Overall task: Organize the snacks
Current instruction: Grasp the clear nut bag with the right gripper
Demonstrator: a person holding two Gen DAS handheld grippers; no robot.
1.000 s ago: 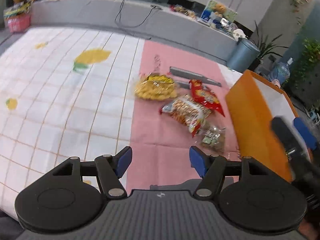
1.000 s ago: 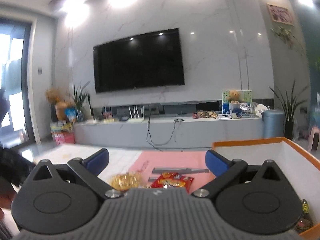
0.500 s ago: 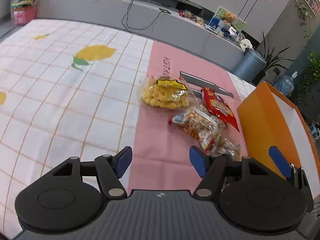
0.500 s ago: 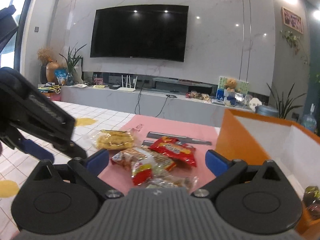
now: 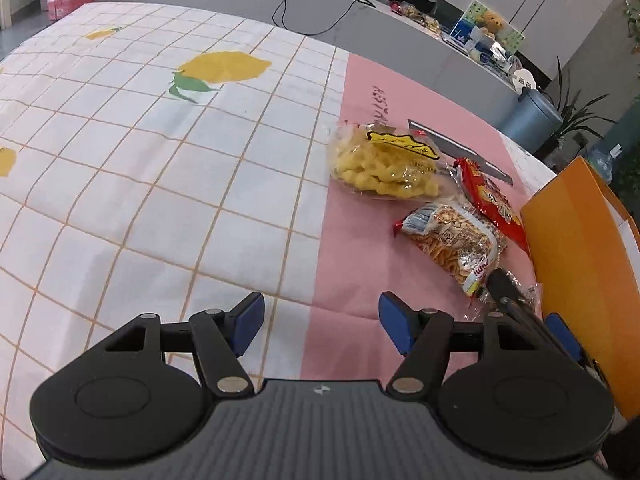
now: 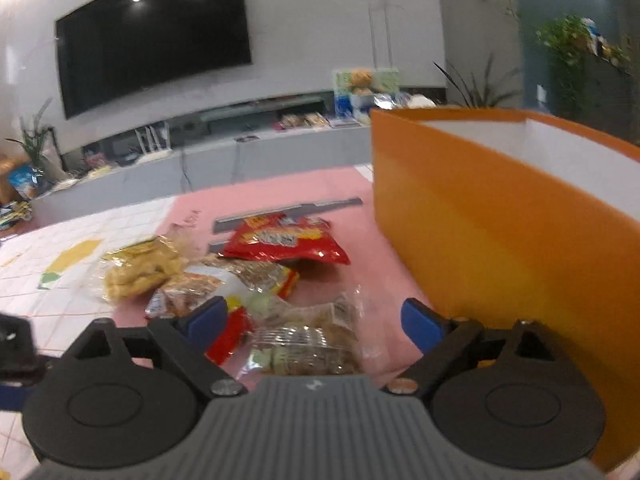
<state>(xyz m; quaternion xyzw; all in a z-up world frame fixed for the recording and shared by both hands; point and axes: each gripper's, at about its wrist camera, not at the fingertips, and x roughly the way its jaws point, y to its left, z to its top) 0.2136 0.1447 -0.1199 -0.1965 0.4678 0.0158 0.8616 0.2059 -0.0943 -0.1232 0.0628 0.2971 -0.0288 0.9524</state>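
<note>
Left tool (image 5: 321,322): low centre of the left view, blue pads spread apart, nothing between them, only cloth beneath, at the seam where the white lemon-print cloth (image 5: 160,152) meets the pink cloth (image 5: 360,264) on the table.

Right tool (image 6: 310,322): bottom centre of the right view, jaws wide but closing, a clear packet of biscuits (image 6: 308,336) lying between the pads, not yet pressed. Picture blurred here.

Snacks: grouped on the pink cloth, centre right of the left view. Yellow puffs bag (image 5: 384,164) furthest up and left; red bag (image 5: 494,206) to its right, close to the box; clear bag of brown sticks (image 5: 456,242) below both, overlapping the red bag's edge. Grey strip (image 5: 460,152) behind them, partly under the bags.

Orange box (image 5: 580,280): right edge of the left view, white inside, just beside the snacks. In the right view, filling the right half, its near wall just beside the right pad.

Upper background of the right view: dark television (image 6: 152,36) on a pale wall, grey bench below.
</note>
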